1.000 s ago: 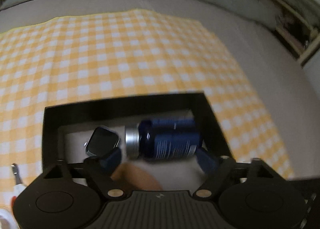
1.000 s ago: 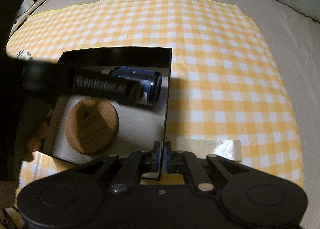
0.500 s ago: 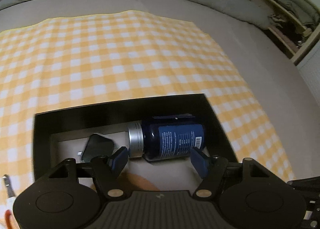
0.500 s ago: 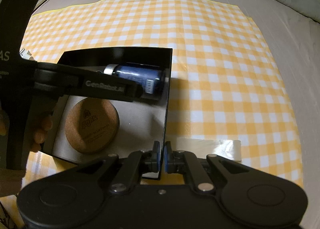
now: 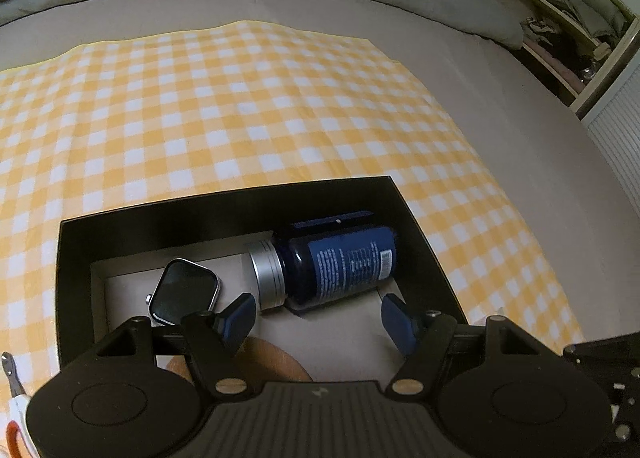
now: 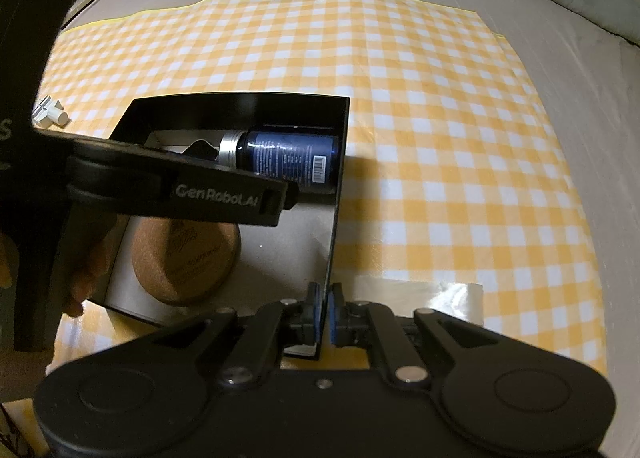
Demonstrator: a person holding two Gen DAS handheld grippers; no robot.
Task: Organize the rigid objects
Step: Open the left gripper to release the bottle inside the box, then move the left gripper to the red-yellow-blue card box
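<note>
Box [image 5: 434,258] holds bottle [image 5: 340,260], watch [image 5: 184,292], cork coaster [image 6: 186,258]; left tongs [image 5: 318,318] spread, right tongs [image 6: 322,314] pinch its wall.

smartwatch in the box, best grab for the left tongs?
Grip the smartwatch across its two long edges, coming from above. It lies flat, screen up, on the floor of the black box, between the left wall and the bottle, so a side approach looks blocked. The left tongs stand open.
</note>
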